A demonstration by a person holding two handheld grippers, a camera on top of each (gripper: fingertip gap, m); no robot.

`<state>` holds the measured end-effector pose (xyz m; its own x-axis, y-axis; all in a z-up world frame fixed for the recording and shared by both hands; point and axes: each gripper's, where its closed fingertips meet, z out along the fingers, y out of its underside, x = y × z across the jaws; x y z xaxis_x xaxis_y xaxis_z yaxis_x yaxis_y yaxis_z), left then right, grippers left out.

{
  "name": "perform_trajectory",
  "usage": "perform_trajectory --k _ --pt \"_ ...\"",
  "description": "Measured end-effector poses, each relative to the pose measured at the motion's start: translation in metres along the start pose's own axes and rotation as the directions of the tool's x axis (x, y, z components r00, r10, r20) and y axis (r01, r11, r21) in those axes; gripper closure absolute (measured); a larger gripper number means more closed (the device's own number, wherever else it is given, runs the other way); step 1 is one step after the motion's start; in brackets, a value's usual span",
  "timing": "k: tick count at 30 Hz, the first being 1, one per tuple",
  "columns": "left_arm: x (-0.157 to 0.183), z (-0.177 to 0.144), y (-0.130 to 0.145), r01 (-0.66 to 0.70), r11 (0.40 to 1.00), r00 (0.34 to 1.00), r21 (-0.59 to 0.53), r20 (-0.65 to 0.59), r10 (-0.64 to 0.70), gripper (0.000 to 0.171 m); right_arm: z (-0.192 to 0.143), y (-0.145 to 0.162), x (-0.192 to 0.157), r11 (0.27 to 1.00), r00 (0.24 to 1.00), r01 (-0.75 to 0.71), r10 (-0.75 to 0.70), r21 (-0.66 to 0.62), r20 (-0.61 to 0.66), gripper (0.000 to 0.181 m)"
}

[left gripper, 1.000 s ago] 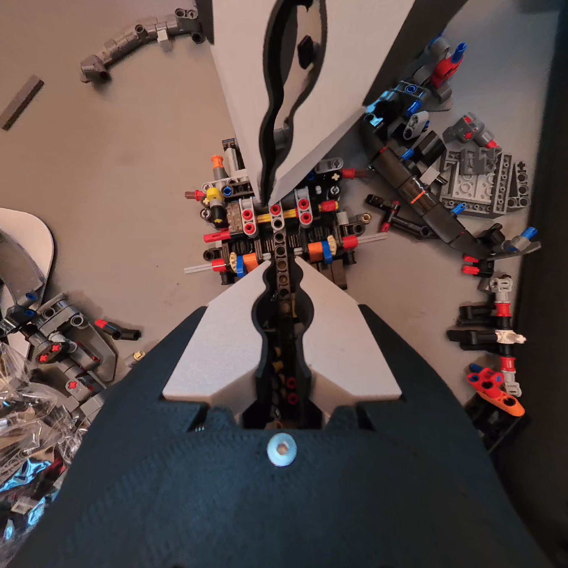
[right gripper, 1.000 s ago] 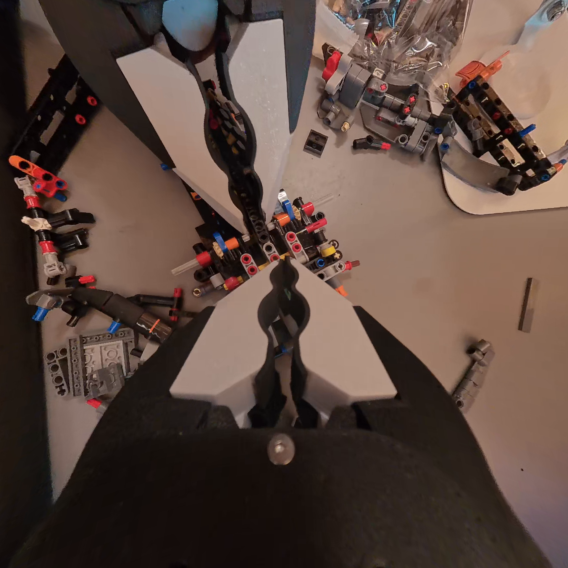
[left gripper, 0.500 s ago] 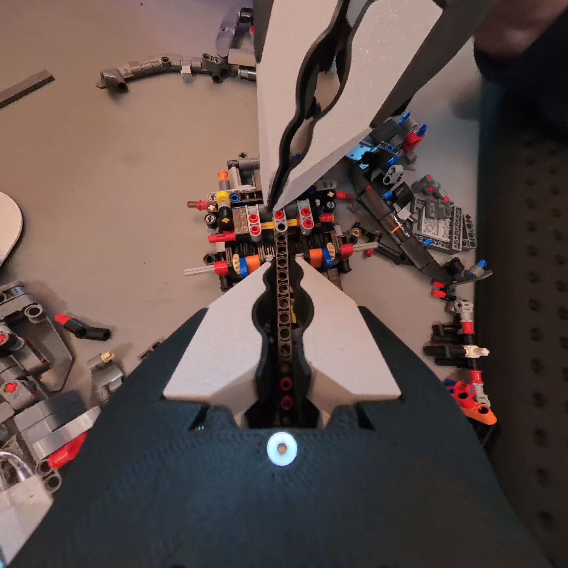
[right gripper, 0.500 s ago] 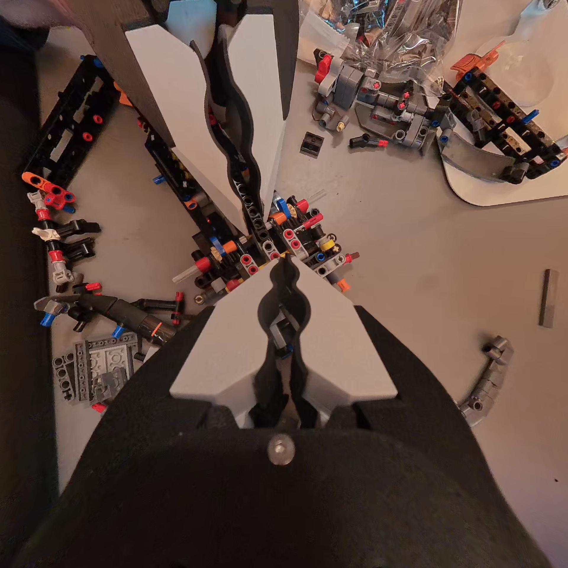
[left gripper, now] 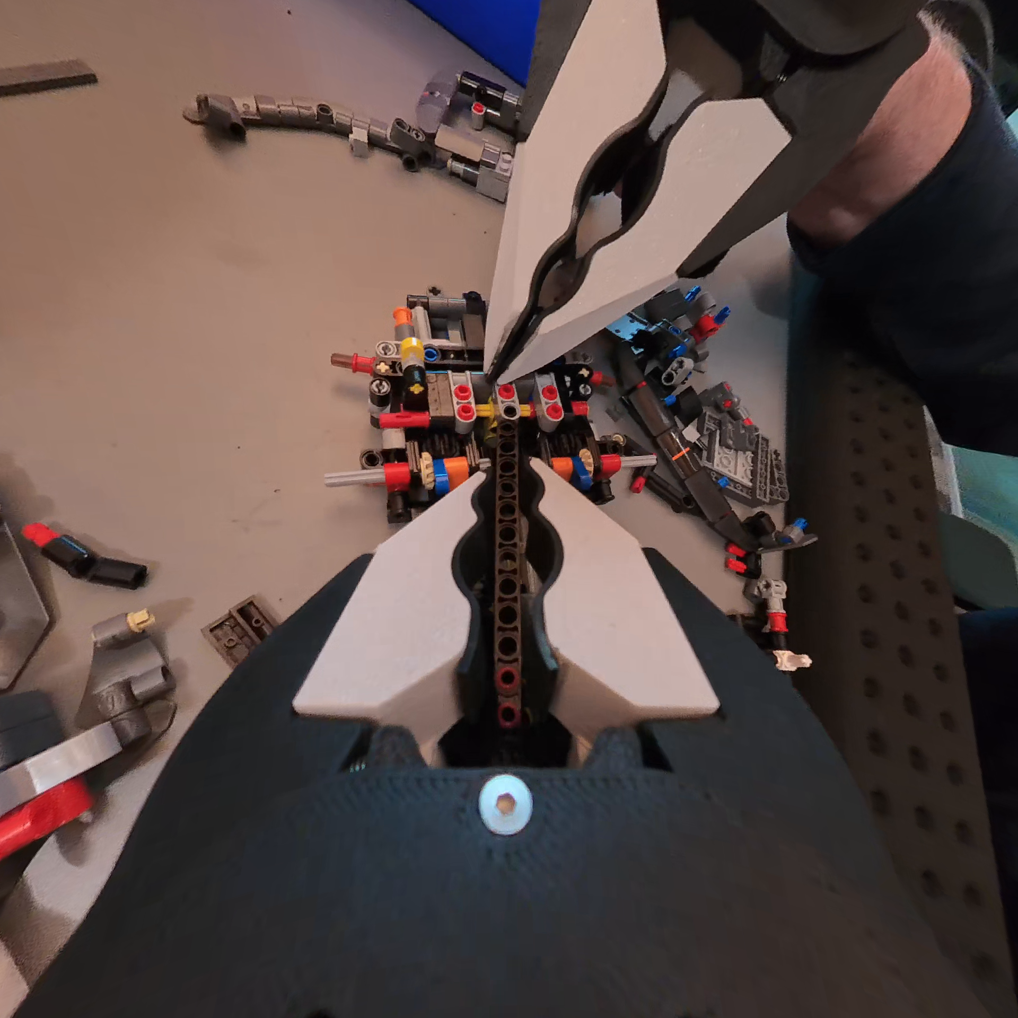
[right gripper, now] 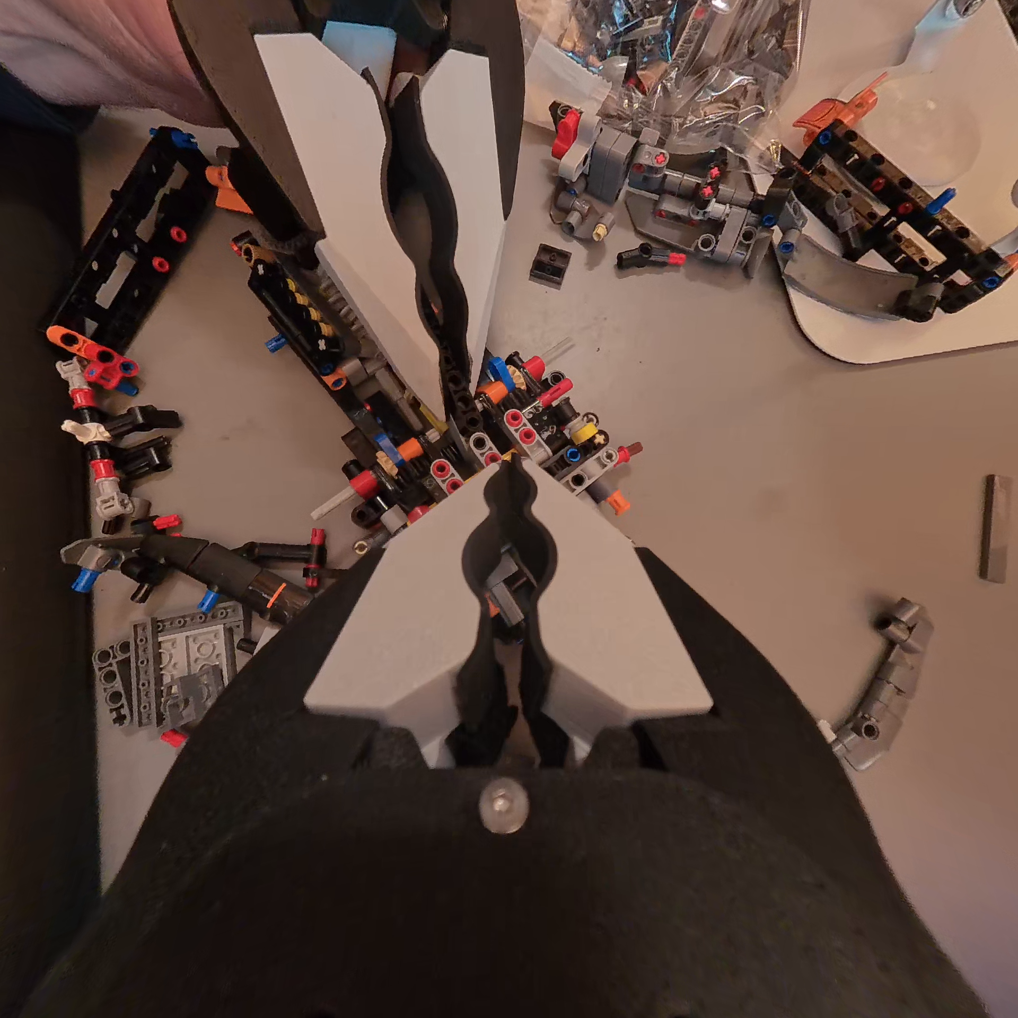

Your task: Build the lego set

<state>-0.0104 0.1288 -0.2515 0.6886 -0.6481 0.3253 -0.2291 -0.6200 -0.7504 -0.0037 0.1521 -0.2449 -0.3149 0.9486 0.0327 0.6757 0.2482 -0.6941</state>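
A multicoloured Technic assembly (left gripper: 440, 402) of black, red, grey, orange and yellow parts sits on the grey table (left gripper: 193, 330). My left gripper (left gripper: 509, 468) is shut on a long black holed beam (left gripper: 508, 529) that runs from between its fingers into the assembly. My right gripper (right gripper: 509, 468) is shut, with its tips down on the assembly's (right gripper: 551, 429) top by a yellow axle. In the left wrist view the right gripper (left gripper: 496, 377) comes in from the upper right. In the right wrist view the left gripper (right gripper: 457, 407) comes in from above on the beam (right gripper: 460, 385).
Loose parts lie around: a grey curved chain (left gripper: 308, 113), a black and red connector (left gripper: 82, 556), grey plates (left gripper: 738, 457), a black frame (right gripper: 132, 242), a plastic bag (right gripper: 688, 66), a black sub-assembly (right gripper: 881, 220) on a white sheet, a dark tile (right gripper: 994, 529). The table edge runs close by (left gripper: 788, 385). Both grippers' tips are close together, under 4 cm apart.
Both grippers stay shut at the assembly. The left wrist view has pulled back and tilted, showing more of the beam. The right gripper now leans in more from the right.
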Motion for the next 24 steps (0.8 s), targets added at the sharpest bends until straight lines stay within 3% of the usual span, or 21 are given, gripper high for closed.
perform_trajectory --k 3,6,10,11,14,16,21,24 --pt "-0.002 -0.001 -0.001 0.036 0.999 0.999 0.009 -0.012 -0.036 0.169 0.001 -0.001 0.001 1.0 1.0 0.0 0.0 0.01 -0.016 0.181" --pt "-0.003 -0.002 0.002 -0.143 0.987 0.984 -0.077 0.095 0.15 0.169 0.001 -0.002 0.0 1.0 0.999 0.026 -0.027 -0.002 -0.037 0.181" --pt "-0.006 -0.003 0.008 -0.238 0.943 0.944 -0.234 0.171 0.281 0.168 0.004 -0.003 0.0 0.999 0.998 0.049 -0.05 -0.017 -0.045 0.181" --pt "-0.005 -0.004 0.007 -0.239 0.941 0.944 -0.239 0.169 0.283 0.167 0.004 -0.003 0.0 0.999 0.998 0.041 -0.042 -0.011 -0.039 0.181" --pt "0.003 -0.011 -0.015 -0.189 0.977 0.971 -0.097 0.126 0.201 0.171 0.004 -0.004 -0.002 0.999 0.999 0.035 -0.035 -0.005 -0.022 0.181" --pt "-0.003 -0.006 -0.003 -0.189 0.964 0.965 -0.187 0.145 0.217 0.16 0.005 -0.004 -0.003 0.999 0.999 0.032 -0.032 -0.003 -0.015 0.181" --pt "-0.002 0.001 0.001 -0.202 0.951 0.96 -0.232 0.143 0.239 0.164 0.005 -0.004 -0.004 1.0 0.999 0.031 -0.031 -0.003 -0.018 0.181" --pt "-0.002 0.001 0.0 -0.188 0.963 0.968 -0.192 0.13 0.215 0.166 0.005 -0.004 -0.003 1.0 1.0 0.02 -0.02 -0.001 -0.015 0.181"
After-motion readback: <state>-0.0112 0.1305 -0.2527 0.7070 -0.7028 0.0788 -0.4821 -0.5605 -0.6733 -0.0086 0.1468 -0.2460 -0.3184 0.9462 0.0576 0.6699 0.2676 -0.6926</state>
